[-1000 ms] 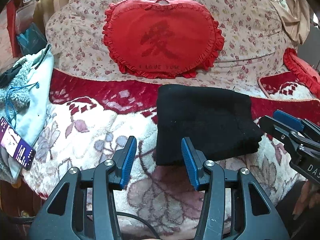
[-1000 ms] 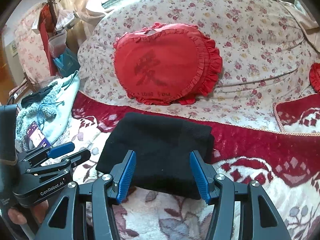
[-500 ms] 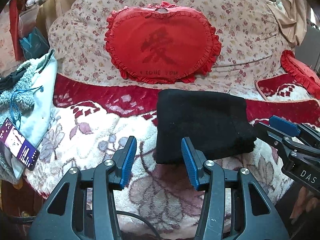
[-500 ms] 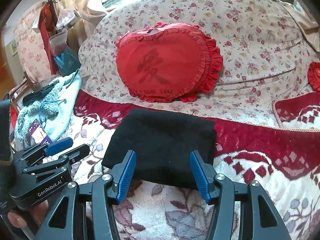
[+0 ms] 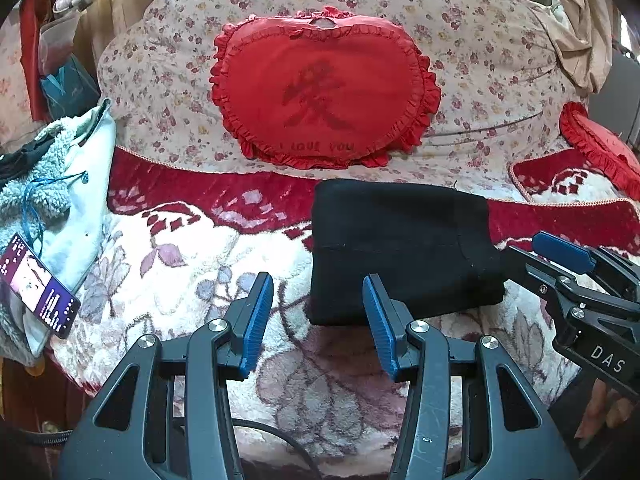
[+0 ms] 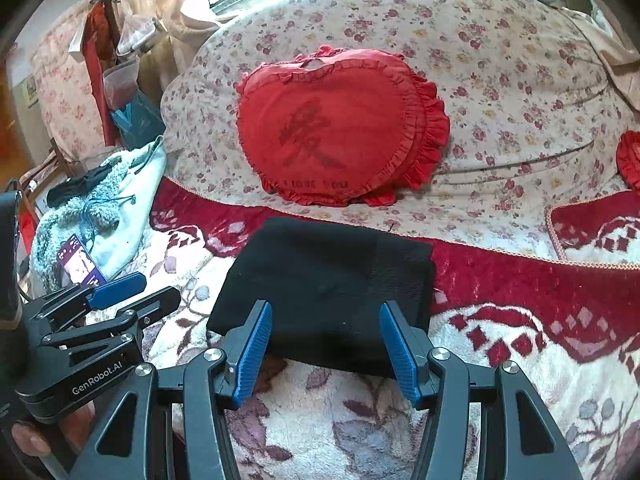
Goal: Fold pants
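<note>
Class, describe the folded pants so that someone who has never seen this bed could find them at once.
Start at the red heart-shaped pillow leaning on the floral quilt. Just below it, on the red-and-cream blanket, lie the pants: a flat folded rectangle, the only plain black thing among patterned fabrics.

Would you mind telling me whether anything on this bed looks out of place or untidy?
The black pants lie as a neat folded rectangle. One oddity: a lit phone rests on the pale fleece garment at the bed's left edge, looking liable to slide off.

two downward wrist views, shared pants (image 5: 400,248)
</note>
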Demonstrator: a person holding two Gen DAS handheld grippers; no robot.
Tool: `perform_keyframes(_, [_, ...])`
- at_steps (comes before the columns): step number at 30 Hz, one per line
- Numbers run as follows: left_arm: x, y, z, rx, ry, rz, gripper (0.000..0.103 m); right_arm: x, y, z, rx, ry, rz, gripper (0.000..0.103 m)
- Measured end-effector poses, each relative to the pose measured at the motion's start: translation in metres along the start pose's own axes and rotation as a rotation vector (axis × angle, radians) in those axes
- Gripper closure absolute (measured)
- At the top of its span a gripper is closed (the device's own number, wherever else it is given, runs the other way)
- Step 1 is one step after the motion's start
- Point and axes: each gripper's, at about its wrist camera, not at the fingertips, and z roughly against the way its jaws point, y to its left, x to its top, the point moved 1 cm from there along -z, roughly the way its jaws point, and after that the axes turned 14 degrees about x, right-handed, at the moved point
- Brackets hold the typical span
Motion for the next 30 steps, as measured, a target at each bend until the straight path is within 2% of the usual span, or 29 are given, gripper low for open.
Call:
perform_keyframes(19, [-0.001,-0.004,-0.005,-0.003,0.015,0.005,0.057,0.0,-0.006,-0.008,0.004,0.021,-0.004,0.049])
perform_keyframes(30, [0.004,0.013,-0.021,-0.006,0.005,0.07,0.057,-0.003,-0.031,-0.017,-0.01,0.038,-0.043,0.049])
